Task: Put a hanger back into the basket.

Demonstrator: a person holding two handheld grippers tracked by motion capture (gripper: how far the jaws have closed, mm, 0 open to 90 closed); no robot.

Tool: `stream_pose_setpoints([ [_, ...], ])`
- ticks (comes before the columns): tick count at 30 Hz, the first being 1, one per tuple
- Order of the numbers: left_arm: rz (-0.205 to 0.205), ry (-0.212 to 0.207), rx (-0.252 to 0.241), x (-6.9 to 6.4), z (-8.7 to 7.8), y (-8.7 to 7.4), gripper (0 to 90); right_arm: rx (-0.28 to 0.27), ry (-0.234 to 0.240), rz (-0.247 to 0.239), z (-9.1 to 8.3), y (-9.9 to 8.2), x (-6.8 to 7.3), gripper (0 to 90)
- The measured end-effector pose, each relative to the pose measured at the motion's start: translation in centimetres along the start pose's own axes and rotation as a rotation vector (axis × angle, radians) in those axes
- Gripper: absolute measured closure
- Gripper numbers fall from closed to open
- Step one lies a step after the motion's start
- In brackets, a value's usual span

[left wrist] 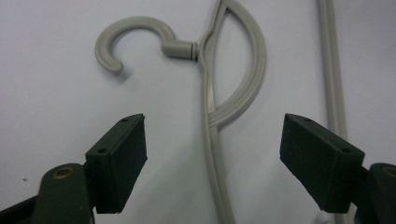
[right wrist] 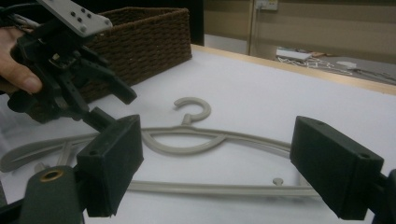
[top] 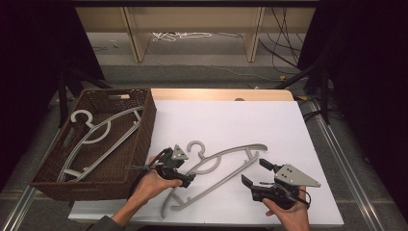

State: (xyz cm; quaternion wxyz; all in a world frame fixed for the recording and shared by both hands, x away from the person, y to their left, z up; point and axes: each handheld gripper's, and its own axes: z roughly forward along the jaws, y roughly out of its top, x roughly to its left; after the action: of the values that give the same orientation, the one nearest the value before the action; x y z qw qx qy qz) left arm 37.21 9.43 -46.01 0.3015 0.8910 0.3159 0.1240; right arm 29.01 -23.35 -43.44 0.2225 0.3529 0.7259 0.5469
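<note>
A grey plastic hanger (top: pixel 216 166) lies flat on the white table (top: pixel 231 120), hook toward the far side. My left gripper (top: pixel 185 177) hangs over its left arm just below the hook. In the left gripper view the jaws stand wide, one on each side of that hanger arm (left wrist: pixel 210 116), and the pads (left wrist: pixel 126 154) do not touch it. My right gripper (top: pixel 255 172) rests low near the front right, open and empty, looking across the hanger (right wrist: pixel 187 140) at the left gripper (right wrist: pixel 114 106).
A brown wicker basket (top: pixel 149 115) stands at the table's left edge with a second grey hanger (top: pixel 96 134) lying inside. In the right gripper view the basket (right wrist: pixel 140 42) rises behind the left hand. Cables lie on the floor beyond the table.
</note>
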Motion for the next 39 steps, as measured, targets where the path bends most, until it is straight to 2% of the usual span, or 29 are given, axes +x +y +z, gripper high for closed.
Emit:
stream_pose_setpoints([
  [1,0.001,-0.009,0.013,0.0,0.2,0.0,26.1,0.0,0.0,0.003,0.1,0.0,0.0,18.1],
  [4,0.011,0.0,0.04,0.2,0.6,0.2,29.0,-0.013,0.013,0.008,0.1,0.0,0.1,18.2],
  [6,-0.001,-0.002,0.057,0.2,0.8,0.3,32.2,-0.006,0.016,0.003,0.1,0.0,0.2,18.2],
  [7,0.012,-0.003,0.065,0.3,0.9,0.4,32.7,0.0,0.016,-0.001,0.1,0.0,0.2,18.2],
  [8,0.006,-0.002,0.07,0.2,1.1,0.4,33.4,0.002,0.005,-0.006,0.0,0.0,0.2,18.2],
  [9,0.029,-0.004,0.088,0.3,1.2,0.5,35.6,-0.003,0.005,0.001,0.0,0.1,0.2,18.3],
  [13,0.017,-0.023,0.135,0.4,1.8,0.6,41.1,-0.012,0.017,0.008,0.1,0.0,0.2,18.3],
  [20,0.0,-0.048,0.162,0.4,2.1,0.9,50.6,-0.013,0.017,0.001,0.2,0.0,0.2,18.4],
  [24,0.04,-0.069,0.195,0.7,2.2,1.4,56.8,-0.014,0.017,0.004,0.1,0.0,0.2,18.5],
  [29,0.074,-0.072,0.223,0.7,2.3,1.8,61.0,-0.012,0.017,0.008,0.1,0.0,0.2,18.6],
  [32,0.077,-0.076,0.224,0.8,2.3,1.8,62.8,0.009,0.001,-0.006,0.0,0.0,0.2,18.5],
  [33,0.066,-0.084,0.227,0.7,2.3,1.8,63.8,0.005,0.017,0.001,0.1,0.0,0.2,18.6],
  [36,0.092,-0.082,0.233,0.8,2.5,2.1,68.9,0.003,-0.001,-0.003,0.1,0.0,0.2,18.6],
  [37,0.088,-0.089,0.242,0.7,2.5,2.2,69.5,0.012,0.002,-0.005,0.1,0.0,0.2,18.6],
  [38,0.105,-0.093,0.254,0.9,2.5,2.3,70.0,0.01,0.002,-0.004,0.1,0.0,0.2,18.6],
  [39,0.106,-0.091,0.254,0.9,2.5,2.4,70.7,-0.007,0.009,0.0,0.2,0.0,0.2,18.6],
])
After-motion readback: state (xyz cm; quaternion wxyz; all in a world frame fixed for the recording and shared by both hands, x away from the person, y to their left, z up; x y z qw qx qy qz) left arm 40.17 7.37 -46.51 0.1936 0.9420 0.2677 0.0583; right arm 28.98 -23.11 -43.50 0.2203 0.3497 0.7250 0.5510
